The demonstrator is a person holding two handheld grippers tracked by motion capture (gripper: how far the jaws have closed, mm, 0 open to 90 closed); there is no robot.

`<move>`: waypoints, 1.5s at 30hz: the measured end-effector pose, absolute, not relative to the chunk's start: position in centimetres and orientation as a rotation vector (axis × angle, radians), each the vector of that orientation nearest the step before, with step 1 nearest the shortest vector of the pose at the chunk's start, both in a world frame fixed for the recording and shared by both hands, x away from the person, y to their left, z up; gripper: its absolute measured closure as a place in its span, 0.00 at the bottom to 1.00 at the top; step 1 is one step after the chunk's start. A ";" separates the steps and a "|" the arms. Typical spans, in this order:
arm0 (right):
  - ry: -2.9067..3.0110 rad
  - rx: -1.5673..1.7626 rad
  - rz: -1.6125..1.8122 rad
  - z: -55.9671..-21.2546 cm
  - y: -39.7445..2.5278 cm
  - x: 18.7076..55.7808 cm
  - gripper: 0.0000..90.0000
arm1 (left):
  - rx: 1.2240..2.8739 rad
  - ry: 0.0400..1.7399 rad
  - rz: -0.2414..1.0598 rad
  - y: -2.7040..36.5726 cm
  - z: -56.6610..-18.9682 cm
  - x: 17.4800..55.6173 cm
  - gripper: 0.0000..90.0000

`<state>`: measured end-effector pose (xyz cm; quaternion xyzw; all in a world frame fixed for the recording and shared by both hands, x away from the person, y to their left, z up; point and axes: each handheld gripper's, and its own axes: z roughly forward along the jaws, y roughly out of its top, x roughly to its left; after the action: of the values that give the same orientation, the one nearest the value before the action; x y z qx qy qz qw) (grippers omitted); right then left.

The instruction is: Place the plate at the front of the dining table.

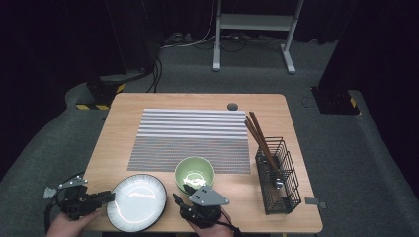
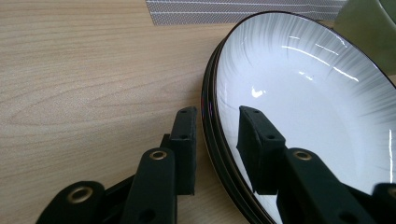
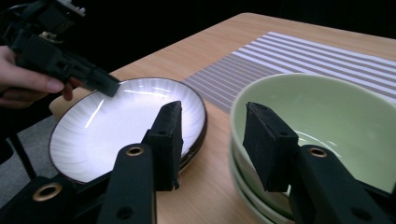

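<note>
— Your left gripper sits closest: its jaws stand apart and straddle the rim of the shallow white plate with the dark edge, one jaw outside on the wood, one over the white inside. They are spread, not clamped; whether the pads touch the rim, I cannot tell.

— And my right gripper?

— Its jaws are parted too, astride the near wall of the pale green ceramic bowl, one jaw outside, one over the hollow. Nothing is squeezed there.

— Where do the two dishes lie?

— Take the plate as your mark. It rests at the near edge of the light wooden table, your left gripper at its left rim. That green bowl stands just beside the plate, to its right and slightly farther from you, your right gripper at the bowl's near side.

— Beyond that?

— Past the plate, a grey-and-white striped placemat covers the table's middle, and the bowl overlaps its near edge. Well off to the plate's right stands a black wire basket with brown chopsticks leaning out.
</note>
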<state>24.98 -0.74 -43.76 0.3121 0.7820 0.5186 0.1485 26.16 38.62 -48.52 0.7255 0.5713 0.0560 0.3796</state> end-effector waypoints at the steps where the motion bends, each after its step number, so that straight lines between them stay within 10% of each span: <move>1: 2.256 0.890 1.494 -43.8 -0.5 24.9 0.64 | 1.853 1.455 0.140 38.7 -48.5 26.0 0.75; 45: 2.444 1.193 1.454 -50.1 4.2 26.8 0.73 | 1.887 1.411 0.114 38.7 -48.7 25.4 0.74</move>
<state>26.77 4.22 -50.09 0.3865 0.7922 0.4713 0.0288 25.37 38.70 -48.66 0.7393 0.5531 0.0445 0.3815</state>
